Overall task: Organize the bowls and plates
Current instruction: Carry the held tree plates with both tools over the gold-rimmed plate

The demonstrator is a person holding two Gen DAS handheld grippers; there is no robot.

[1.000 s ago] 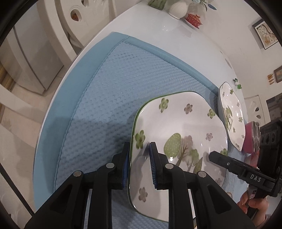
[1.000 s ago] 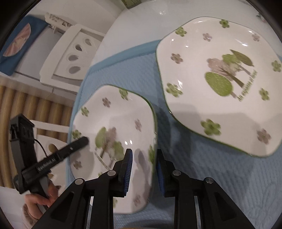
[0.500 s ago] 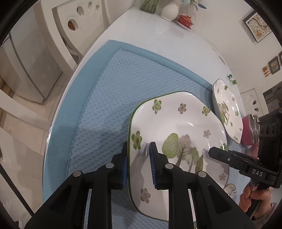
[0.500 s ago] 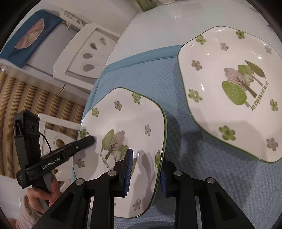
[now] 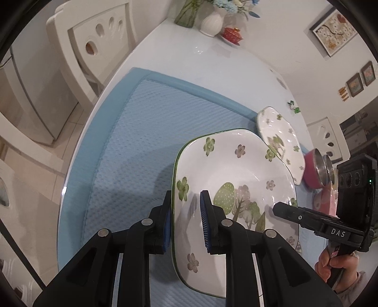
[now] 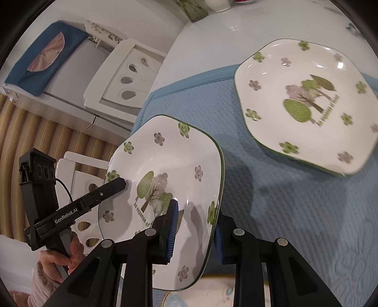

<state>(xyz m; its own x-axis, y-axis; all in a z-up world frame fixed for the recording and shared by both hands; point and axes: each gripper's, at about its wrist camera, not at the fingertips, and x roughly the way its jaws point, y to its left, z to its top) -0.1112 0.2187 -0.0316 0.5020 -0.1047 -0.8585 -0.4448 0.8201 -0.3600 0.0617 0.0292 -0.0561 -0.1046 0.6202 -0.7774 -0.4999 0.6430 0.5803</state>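
A blue waffle-textured mat (image 5: 151, 132) covers the near part of a glossy white tabletop (image 5: 203, 63), and above it a square white plate with flower and tree print (image 5: 226, 179) is held at both sides, tilted, its far edge over the mat. The left tongs (image 5: 184, 220) straddle its left rim, one blue pad under the plate and one on its face; they pinch the rim. The right tongs (image 6: 195, 230) grip the opposite rim the same way, one pad on the printed face and the other behind the green-edged lip. In the left wrist view the right tongs reach in from the right as a black bar marked DAS, with the person's right hand (image 5: 335, 262) wrapped round the handle below. In the right wrist view the left tongs come in from the left, lettered GenRobot.AI, with the left hand (image 6: 61, 257) gripping the handle. Beyond the held plate a second plate of the same pattern (image 6: 309, 104) lies flat on the mat near its far border, apart from the first. Only the left wrist view shows a pink bowl with a metal lining (image 5: 316, 171) just beside that second plate, a white vase of flowers (image 5: 212, 19) and a red dish at the tabletop's far end, and framed pictures (image 5: 333, 30) on the wall. Only the right wrist view shows a pale patterned dish rim (image 6: 212, 292) directly under the held plate, plus white chairs (image 6: 127, 78) and striped flooring off the tabletop's edge.
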